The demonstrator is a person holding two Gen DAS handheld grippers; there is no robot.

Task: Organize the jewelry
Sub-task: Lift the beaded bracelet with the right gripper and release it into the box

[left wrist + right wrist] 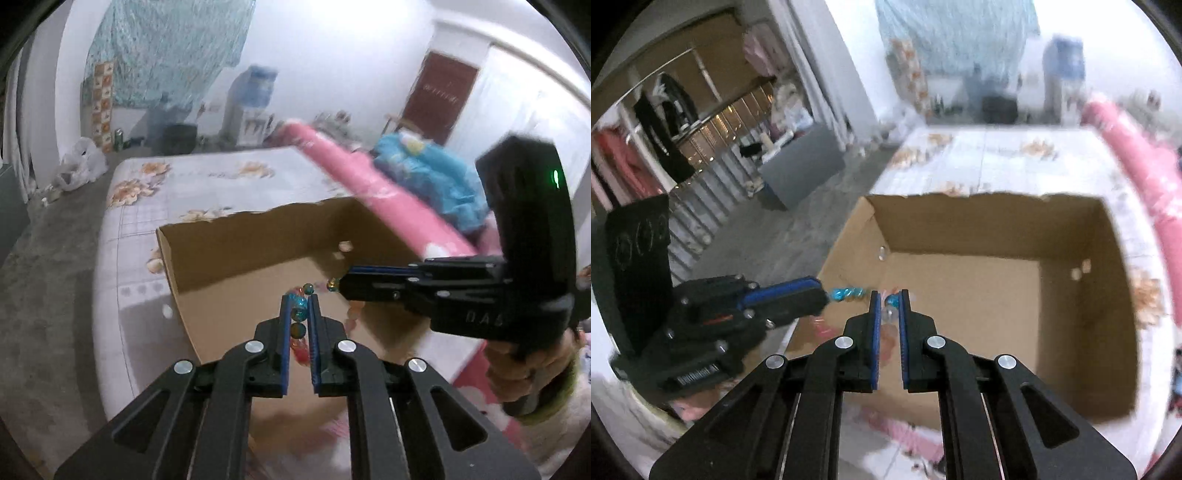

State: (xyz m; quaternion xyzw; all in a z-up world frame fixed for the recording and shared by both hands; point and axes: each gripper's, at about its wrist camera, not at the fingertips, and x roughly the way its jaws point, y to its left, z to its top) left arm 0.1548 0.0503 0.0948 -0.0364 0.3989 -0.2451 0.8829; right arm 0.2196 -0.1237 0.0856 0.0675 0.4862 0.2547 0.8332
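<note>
Blue-padded fingers (286, 325) of my left gripper (300, 306) clamped one stretch of the beaded bracelet (300, 314) while my right gripper (888, 301), at 3 o'clock, clamped another, suspending it over the open cardboard box (1071, 325), presumably for lowering inside.

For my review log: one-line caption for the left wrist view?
Left gripper and right gripper both shut on a beaded bracelet above an open cardboard box.
</note>
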